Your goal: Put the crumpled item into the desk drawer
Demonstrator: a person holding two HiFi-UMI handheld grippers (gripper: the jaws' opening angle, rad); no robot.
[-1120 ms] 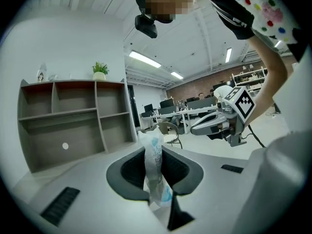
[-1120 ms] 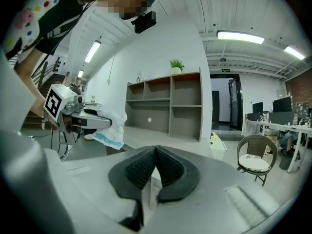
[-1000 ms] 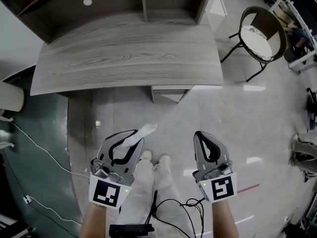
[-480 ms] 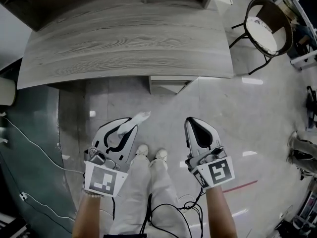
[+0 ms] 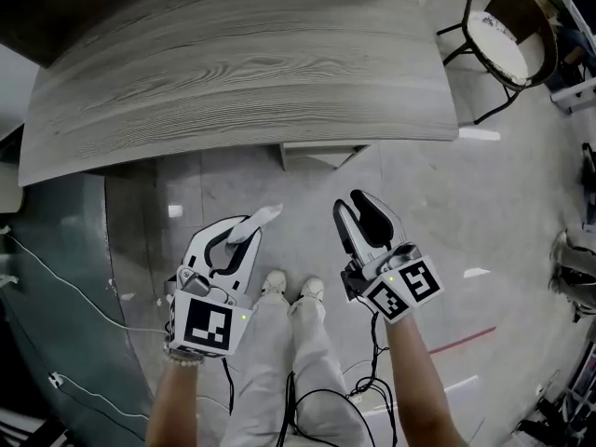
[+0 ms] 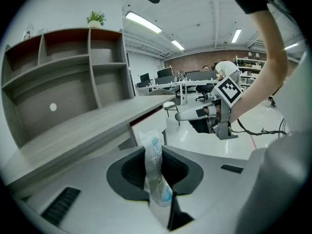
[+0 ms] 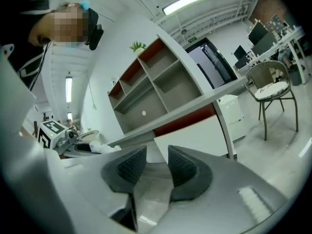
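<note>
The crumpled item (image 5: 258, 218), a white wrapper with blue print (image 6: 154, 161), sticks out from between the jaws of my left gripper (image 5: 237, 236), which is shut on it. My right gripper (image 5: 352, 205) hangs beside it to the right, rolled onto its side. Its jaws have just been opening and stand open with nothing between them (image 7: 157, 167). Both grippers are low, in front of the grey wooden desk (image 5: 242, 73). The white drawer front (image 5: 321, 154) under the desk edge sits closed, ahead of and between the grippers. The right gripper view shows the left gripper (image 7: 80, 147) off to its left.
A shelf unit (image 6: 63, 72) stands on the back of the desk. A round-seated chair (image 5: 503, 31) stands at the right, with a white cabinet (image 7: 230, 108) beside the desk. Cables (image 5: 65, 277) trail over the floor at the left. The person's legs and shoes (image 5: 291, 289) are between the grippers.
Both grippers have sunk lower in front of the desk. The right gripper has rolled onto its side and its jaws have parted. The left gripper still grips the wrapper.
</note>
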